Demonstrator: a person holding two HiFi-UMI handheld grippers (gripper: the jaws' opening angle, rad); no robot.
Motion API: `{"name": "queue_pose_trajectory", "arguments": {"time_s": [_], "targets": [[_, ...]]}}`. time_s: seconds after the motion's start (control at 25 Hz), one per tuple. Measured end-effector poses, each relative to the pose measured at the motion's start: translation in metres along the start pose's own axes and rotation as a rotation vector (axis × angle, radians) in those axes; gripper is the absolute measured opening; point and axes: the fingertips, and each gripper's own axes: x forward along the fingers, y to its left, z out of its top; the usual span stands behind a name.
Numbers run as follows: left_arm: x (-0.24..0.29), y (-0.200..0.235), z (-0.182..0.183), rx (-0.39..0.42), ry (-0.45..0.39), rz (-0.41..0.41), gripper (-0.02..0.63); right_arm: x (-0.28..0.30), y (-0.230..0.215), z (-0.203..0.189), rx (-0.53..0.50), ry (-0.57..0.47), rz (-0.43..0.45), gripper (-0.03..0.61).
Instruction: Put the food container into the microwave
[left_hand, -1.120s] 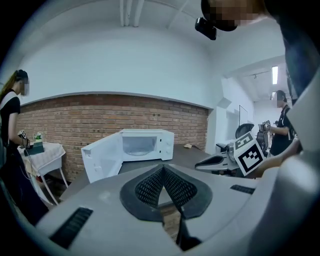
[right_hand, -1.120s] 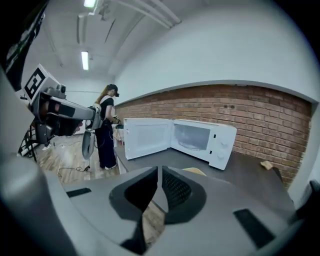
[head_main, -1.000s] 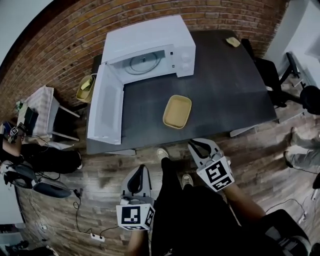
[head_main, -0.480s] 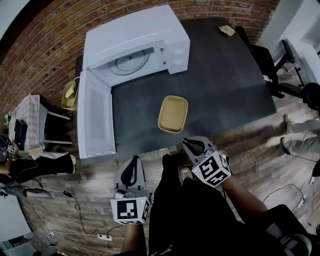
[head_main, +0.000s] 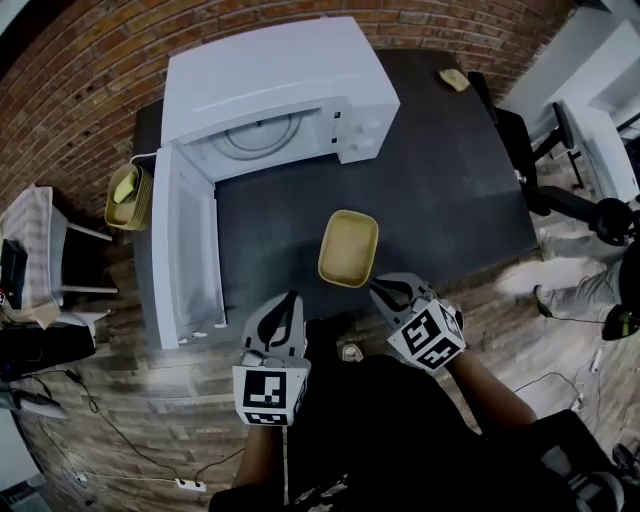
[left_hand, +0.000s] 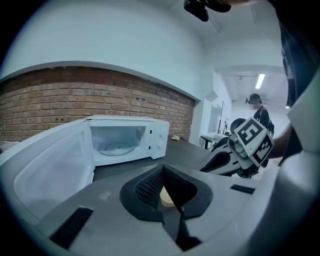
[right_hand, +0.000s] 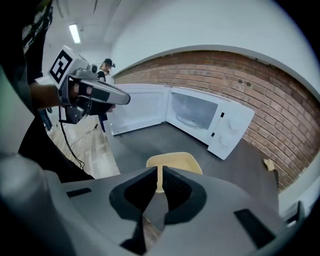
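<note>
The yellow food container (head_main: 349, 248) is seen on the dark table (head_main: 450, 170), near its front edge, outside the white microwave (head_main: 270, 80), whose door (head_main: 185, 255) is swung open. The left gripper (head_main: 288, 303) and the right gripper (head_main: 385, 290) are held near the container. Both pairs of jaws are closed together and nothing is gripped.
</note>
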Motion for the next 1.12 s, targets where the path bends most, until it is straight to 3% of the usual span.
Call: {"name": "queue_pose_trajectory", "arguments": {"time_s": [0.2, 0.32, 0.48, 0.64, 0.76, 1.12], "targets": [[0.021, 0.013, -0.015, 0.021, 0.064, -0.080, 0.008, 0.010, -0.021, -0.003, 0.088, 0.047, -0.061, 0.077], [0.045, 0.019, -0.024, 0.046, 0.101, -0.141, 0.009, 0.019, -0.037, -0.007, 0.165, 0.063, -0.106, 0.183], [0.077, 0.025, -0.037, 0.080, 0.161, -0.205, 0.010, 0.034, -0.048, -0.012, 0.312, 0.046, -0.157, 0.190], [0.097, 0.020, -0.051, 0.096, 0.239, -0.194, 0.081, 0.043, -0.052, -0.033, 0.414, 0.088, -0.152, 0.190], [0.116, 0.019, -0.064, 0.097, 0.300, -0.187, 0.094, 0.053, -0.060, -0.045, 0.426, 0.127, -0.151, 0.190], [0.146, 0.009, -0.096, 0.008, 0.428, -0.190, 0.120, 0.075, -0.060, -0.062, 0.688, 0.111, -0.031, 0.190]]}}
